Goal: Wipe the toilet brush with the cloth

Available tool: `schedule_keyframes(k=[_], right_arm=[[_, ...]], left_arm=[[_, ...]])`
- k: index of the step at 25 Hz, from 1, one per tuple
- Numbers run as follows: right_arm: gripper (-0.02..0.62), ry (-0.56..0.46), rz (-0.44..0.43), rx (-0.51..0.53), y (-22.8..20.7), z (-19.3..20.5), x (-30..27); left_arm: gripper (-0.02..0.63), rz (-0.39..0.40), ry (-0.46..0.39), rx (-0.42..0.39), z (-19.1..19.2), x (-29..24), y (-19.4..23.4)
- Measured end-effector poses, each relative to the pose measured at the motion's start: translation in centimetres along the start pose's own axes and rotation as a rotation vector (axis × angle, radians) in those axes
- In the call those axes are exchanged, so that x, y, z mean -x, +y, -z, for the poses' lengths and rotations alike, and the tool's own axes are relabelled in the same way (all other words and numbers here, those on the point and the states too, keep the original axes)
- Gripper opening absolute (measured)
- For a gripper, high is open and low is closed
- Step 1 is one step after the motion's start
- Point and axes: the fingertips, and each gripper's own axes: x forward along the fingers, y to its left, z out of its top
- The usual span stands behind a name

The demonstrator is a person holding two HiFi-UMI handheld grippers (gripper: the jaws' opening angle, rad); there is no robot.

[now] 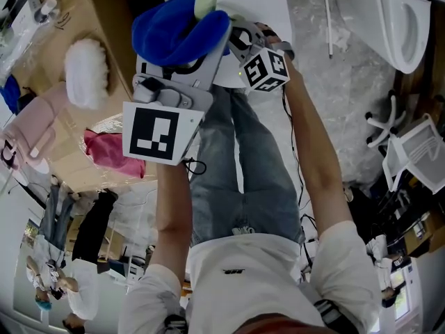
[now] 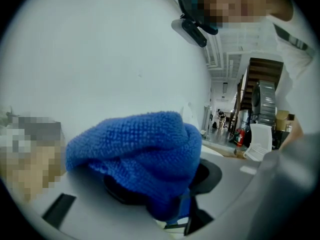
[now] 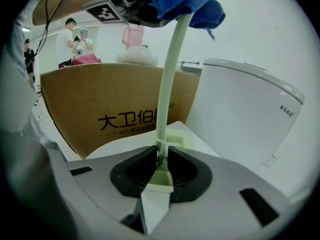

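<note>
Blue terry cloth (image 2: 140, 149): bunched over and between the left tongs (image 2: 165, 184), whose jaws stand apart and do not pinch it. It sits round the far end of the brush (image 3: 167, 84) stem. Brush: pale green, slim stem, near end clamped between the closed jaws of the right tongs (image 3: 161, 156), stem running from them to the cloth; bristle head not in view. Surroundings: white toilet (image 3: 245, 114) beside, printed cardboard box (image 3: 115, 109) behind. Step in hand, as judged: wiping the stem, cloth near its tip, grip slack. Next move calls for the left jaws to close the cloth round the stem and draw it along, with the right tongs steady; the loose cloth may slip off.
</note>
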Motion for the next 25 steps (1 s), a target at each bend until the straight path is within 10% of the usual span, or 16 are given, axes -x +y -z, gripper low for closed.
schedule_keyframes(k=[14, 25], right_arm=[[0.077, -0.006, -0.014, -0.192, -0.8, -2.1, 3.9], [0.030, -0.208, 0.122, -0.326, -3.1, -11.9, 15.7]], left_arm=[[0.183, -0.058, 0.000, -0.001, -1.9, 4.4, 0.5], [0.183, -0.072, 0.040, -0.020, -4.2, 7.6, -0.4]])
